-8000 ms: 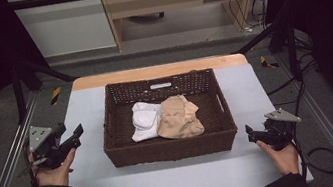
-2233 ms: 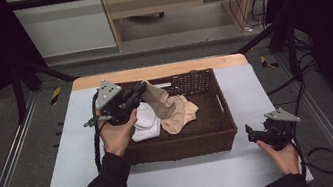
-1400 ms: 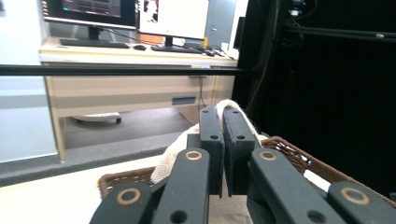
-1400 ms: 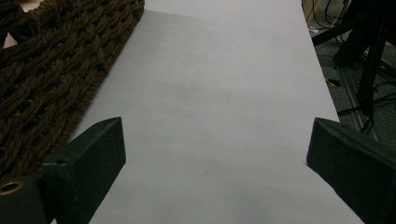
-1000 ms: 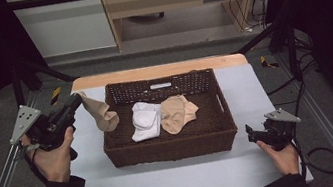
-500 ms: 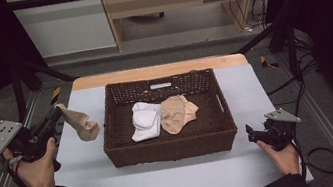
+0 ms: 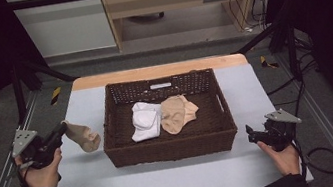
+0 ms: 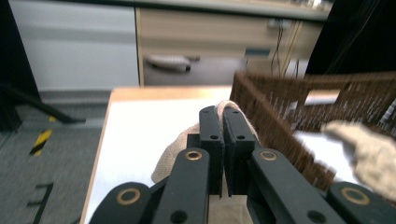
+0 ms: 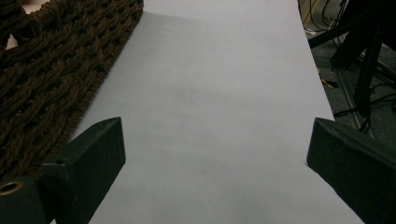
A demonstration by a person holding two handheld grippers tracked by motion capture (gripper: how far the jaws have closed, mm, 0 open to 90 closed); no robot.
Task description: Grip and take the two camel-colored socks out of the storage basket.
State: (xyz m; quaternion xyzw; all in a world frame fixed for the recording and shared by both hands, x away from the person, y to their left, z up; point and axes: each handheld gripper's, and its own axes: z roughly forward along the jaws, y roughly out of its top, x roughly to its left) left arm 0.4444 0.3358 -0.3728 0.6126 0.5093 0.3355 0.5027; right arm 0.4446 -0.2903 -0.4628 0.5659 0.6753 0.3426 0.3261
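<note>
left gripper [image 7: 61, 132] clamps tan sock [image 7: 81, 136] beside basket [image 7: 171, 146]; right gripper [image 7: 252, 134] wide.

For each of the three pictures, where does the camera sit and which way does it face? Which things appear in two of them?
High view: above the person's side, facing forward and down at the table; both hands show, with the left gripper and right gripper.
Left gripper view: on the left gripper, looking along its shut jaws at the tan sock it holds, beside the basket.
Right gripper view: on the right gripper, jaws wide apart, facing the bare table.
Shared: basket and table in all three; the held sock in the first two.
</note>
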